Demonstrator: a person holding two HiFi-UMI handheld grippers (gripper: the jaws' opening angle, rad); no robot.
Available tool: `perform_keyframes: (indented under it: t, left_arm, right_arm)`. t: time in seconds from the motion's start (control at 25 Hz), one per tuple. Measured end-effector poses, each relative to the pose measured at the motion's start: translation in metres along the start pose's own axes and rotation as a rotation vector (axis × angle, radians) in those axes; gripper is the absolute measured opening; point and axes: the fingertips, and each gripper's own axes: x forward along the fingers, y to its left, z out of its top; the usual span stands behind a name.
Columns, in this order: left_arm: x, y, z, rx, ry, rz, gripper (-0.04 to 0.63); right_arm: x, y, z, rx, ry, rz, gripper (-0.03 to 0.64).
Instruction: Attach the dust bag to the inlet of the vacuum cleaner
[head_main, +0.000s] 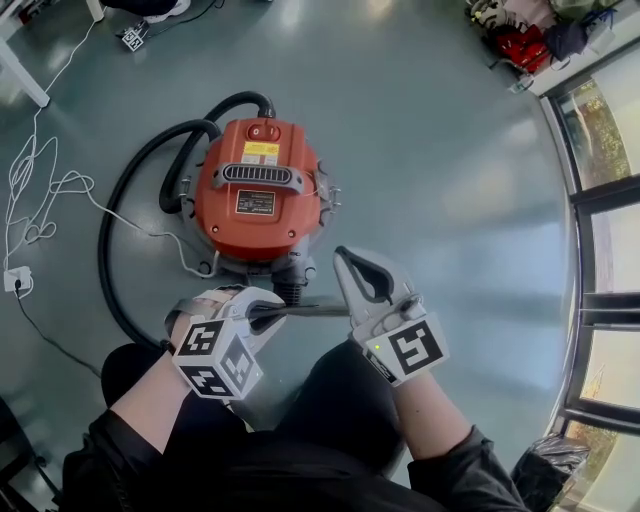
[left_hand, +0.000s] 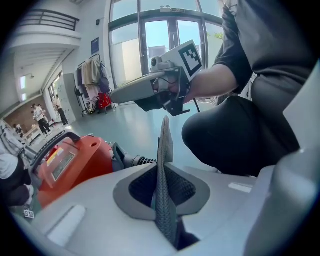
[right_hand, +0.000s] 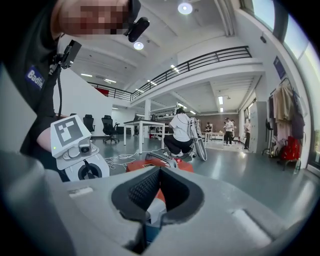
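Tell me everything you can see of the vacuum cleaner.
The vacuum cleaner is a round drum with an orange-red, plastic-looking top that carries a slatted handle, a yellow label and a darker one. A black hose loops out from its far side. It stands upright on the grey floor.
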Motion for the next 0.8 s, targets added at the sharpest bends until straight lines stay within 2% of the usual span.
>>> perform_keyframes:
  t: [0.2, 0.4, 0.44, 0.48, 0.56, 0.68, 0.8]
  left_arm:
    - [0.004, 0.008, -0.002, -0.034, -0.014, -0.044, 0.064]
    - [0.007, 0.007, 0.0, -0.05, -0.027, -0.041, 0.071]
    - [0.007, 0.007, 0.0, -0.049, -0.028, -0.04, 0.071]
    - [0.007, 0.008, 0.0, -0.048, -0.03, -0.039, 0.07]
    - [0.007, 0.008, 0.0, -0.041, -0.031, -0.038, 0.069]
    - [0.005, 0.007, -0.001, -0.041, -0.035, -0.037, 0.067]
    - [0.001, 0.01, -0.004, -0.059, -0.039, -0.037, 0.067]
  right_arm:
    - [0.021, 0.004, 0.007, -0.059, -0.002, 0.076, -0.008]
    - [0.056, -0.004, 0.003, -0.1, 0.016, 0.151, -0.006]
    - [0.065, -0.005, 0.002, -0.104, 0.024, 0.169, 0.009]
    - [0.074, -0.008, 0.0, -0.11, 0.033, 0.185, 0.067]
    - [0.092, -0.015, -0.004, -0.138, 0.04, 0.21, 0.134]
    - [0.114, -0.022, -0.006, -0.191, 0.049, 0.257, 0.152]
    - [0.131, -0.019, -0.008, -0.184, 0.056, 0.348, 0.172]
